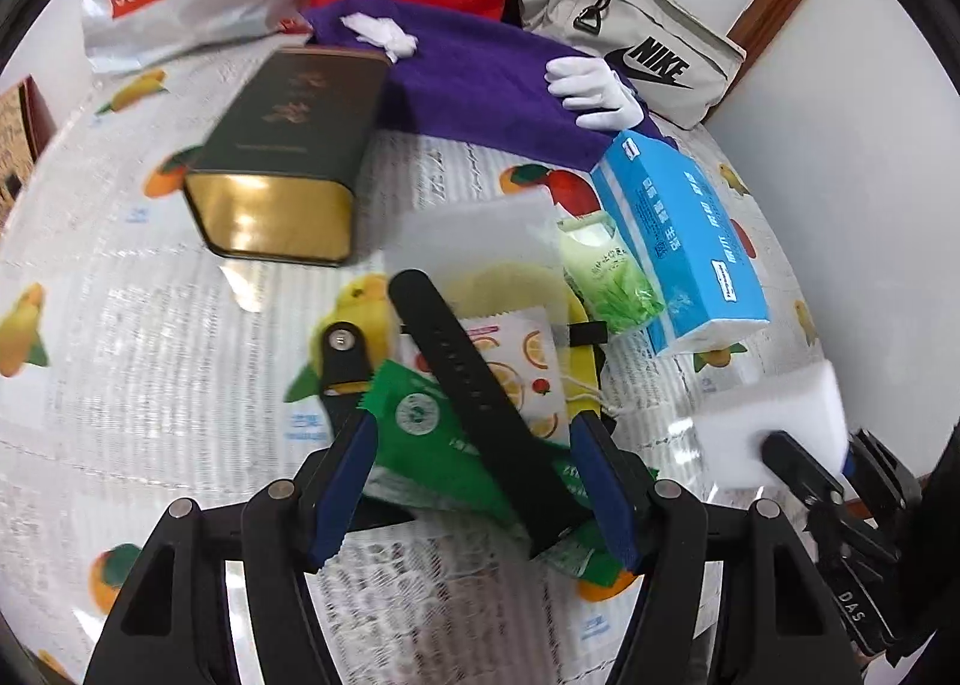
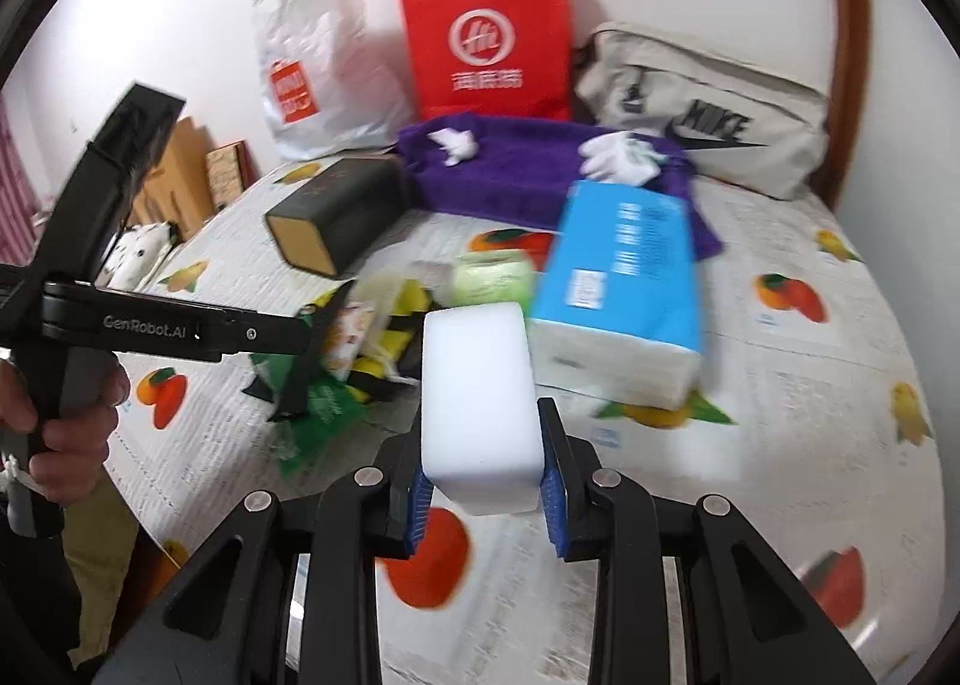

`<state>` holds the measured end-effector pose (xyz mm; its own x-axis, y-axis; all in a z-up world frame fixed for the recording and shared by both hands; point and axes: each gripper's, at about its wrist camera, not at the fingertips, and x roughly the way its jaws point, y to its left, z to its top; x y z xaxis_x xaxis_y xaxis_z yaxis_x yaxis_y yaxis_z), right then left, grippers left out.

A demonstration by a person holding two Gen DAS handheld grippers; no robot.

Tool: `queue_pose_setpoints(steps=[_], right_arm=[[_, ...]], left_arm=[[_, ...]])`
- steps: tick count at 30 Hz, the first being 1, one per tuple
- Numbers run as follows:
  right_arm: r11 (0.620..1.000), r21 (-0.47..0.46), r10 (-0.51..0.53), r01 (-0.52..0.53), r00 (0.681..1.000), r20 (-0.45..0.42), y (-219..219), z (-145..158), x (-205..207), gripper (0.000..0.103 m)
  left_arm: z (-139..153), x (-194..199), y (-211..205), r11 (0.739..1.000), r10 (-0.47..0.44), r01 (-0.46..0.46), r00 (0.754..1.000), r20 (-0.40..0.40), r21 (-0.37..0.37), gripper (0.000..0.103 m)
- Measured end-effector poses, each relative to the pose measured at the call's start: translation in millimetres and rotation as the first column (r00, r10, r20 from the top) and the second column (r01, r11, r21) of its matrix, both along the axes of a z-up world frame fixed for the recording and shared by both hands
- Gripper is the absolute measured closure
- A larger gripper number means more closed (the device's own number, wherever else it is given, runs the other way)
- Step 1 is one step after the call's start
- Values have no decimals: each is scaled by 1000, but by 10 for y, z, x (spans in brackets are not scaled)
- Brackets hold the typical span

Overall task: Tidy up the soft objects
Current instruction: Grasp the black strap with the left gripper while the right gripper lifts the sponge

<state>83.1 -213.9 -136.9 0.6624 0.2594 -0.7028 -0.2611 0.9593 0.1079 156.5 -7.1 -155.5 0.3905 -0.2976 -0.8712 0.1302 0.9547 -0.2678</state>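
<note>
Right now the right gripper (image 2: 486,481) is clamped on a white sponge (image 2: 477,403), blue pads pressed to its two long sides. The sponge's long axis runs straight out along the fingers, pointing toward the blue tissue pack (image 2: 624,295), which sits just ahead and slightly right of the sponge. The sponge looks lifted off the table (image 2: 810,445), though blur makes that hard to confirm.

Left gripper (image 1: 474,481) is spread, gripping nothing. Between its fingers lie a green packet (image 1: 420,433) and a black strap (image 1: 468,379) running diagonally from near-right to far-left over it. Just beyond, toward the tissue pack, are a fruit-print packet (image 1: 528,349), something yellow (image 1: 516,283) under a translucent sheet, and a green tissue packet (image 1: 606,271) that is touching the tissue pack's left side.

Key relation: the sponge is on the tissue pack's near side, and the right gripper is the nearer one to it; the left gripper is over the pile to the tissue pack's left. Likely the sponge goes down beside the tissue pack, so the move is forward and a bit right, long axis roughly parallel to the pack.

Behind the tissue pack: a purple towel (image 2: 510,169) with white gloves (image 2: 618,157) on it, a dark tin (image 2: 336,217) to the left, bags along the wall.
</note>
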Motion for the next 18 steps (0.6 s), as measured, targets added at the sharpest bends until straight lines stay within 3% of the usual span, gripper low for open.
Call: queue_pose_setpoints(steps=[9, 14, 18], right_arm=[[995, 44, -91, 90, 996, 5, -391, -33, -164, 72], [992, 61, -112, 112, 994, -11, -466, -93, -180, 72], [990, 72, -117, 118, 993, -16, -507, -106, -179, 72]], left_arm=[[-200, 124, -138, 999, 5, -5, 1000, -14, 41, 40], [-155, 164, -165, 999, -4, 4, 1000, 1, 47, 68], [-116, 155, -147, 997, -12, 12, 1000, 1, 70, 78]])
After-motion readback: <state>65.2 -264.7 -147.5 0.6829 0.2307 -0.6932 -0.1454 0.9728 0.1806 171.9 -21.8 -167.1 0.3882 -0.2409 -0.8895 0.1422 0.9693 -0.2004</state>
